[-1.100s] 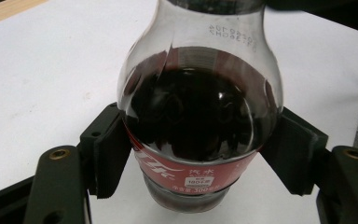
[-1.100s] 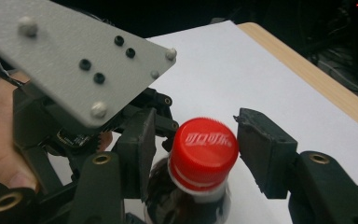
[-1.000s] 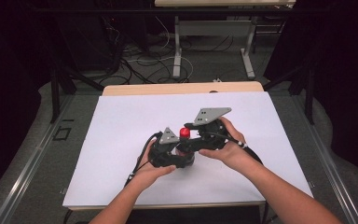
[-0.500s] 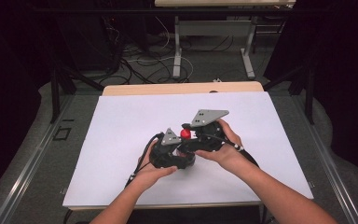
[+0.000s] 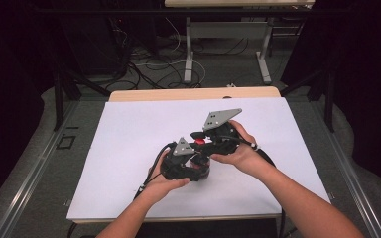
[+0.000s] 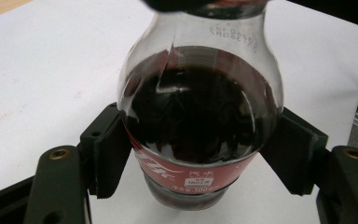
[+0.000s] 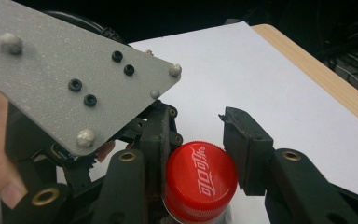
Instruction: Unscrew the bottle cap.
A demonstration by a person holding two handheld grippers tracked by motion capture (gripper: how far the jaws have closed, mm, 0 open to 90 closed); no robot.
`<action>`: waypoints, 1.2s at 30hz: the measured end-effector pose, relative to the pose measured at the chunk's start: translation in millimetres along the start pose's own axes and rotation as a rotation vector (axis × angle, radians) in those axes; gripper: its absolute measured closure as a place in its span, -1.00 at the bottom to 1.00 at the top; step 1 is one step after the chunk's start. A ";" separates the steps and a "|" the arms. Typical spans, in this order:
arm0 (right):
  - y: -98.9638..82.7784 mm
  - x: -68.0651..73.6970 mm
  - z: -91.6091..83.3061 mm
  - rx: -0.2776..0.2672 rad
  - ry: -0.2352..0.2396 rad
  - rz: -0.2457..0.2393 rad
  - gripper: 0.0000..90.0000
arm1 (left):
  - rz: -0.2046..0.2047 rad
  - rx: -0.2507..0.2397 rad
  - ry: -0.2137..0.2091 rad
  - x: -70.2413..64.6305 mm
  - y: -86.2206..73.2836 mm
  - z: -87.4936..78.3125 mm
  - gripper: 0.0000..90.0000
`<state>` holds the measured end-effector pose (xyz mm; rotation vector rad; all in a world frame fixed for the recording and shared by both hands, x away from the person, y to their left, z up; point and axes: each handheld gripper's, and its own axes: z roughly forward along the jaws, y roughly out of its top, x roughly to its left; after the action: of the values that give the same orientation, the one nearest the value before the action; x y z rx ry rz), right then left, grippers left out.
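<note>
A cola bottle (image 6: 200, 116) with dark drink and a red label stands on the white sheet. My left gripper (image 6: 200, 158) is shut on its lower body, one pad (image 6: 109, 154) on each side. In the high view the left gripper (image 5: 186, 166) sits low at the bottle and the right gripper (image 5: 201, 141) comes in over it at the top. The red cap (image 7: 199, 177) lies between the jaws of my right gripper (image 7: 199, 154), which have just been closing and now press on its sides.
A white sheet (image 5: 129, 139) covers most of the wooden table (image 5: 193, 93). The left gripper's grey plate (image 7: 74, 70) stands close to the left of the cap. Behind the table are desk legs and cables (image 5: 144, 64) on the floor.
The right gripper's jaws have drawn in onto the red cap. Both hands and the bottle stay almost where they were.
</note>
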<state>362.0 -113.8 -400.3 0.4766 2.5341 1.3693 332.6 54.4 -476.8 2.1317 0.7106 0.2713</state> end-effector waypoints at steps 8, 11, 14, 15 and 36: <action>5.7 -4.6 -6.2 0.005 0.029 -0.015 0.37 | 0.000 -0.002 0.001 1.3 -0.4 0.0 -0.33; 6.1 -4.4 -7.0 -0.001 0.021 -0.010 0.37 | -0.006 -0.003 0.002 2.7 -1.0 0.1 -0.33; 6.1 -5.5 -8.5 -0.017 0.017 0.005 0.37 | -0.014 0.007 0.001 3.5 -2.2 0.5 -0.33; 6.0 -6.8 -9.3 -0.017 0.014 -0.004 0.37 | -0.010 0.009 0.005 4.2 -2.3 0.7 -0.33; -14.4 -16.4 -25.7 0.001 -0.042 0.084 0.37 | -0.086 -0.012 0.062 30.4 -8.0 -7.9 -0.33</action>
<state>365.8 -147.2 -397.9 0.6115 2.5071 1.3714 350.9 81.0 -480.0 2.0834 0.8319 0.2951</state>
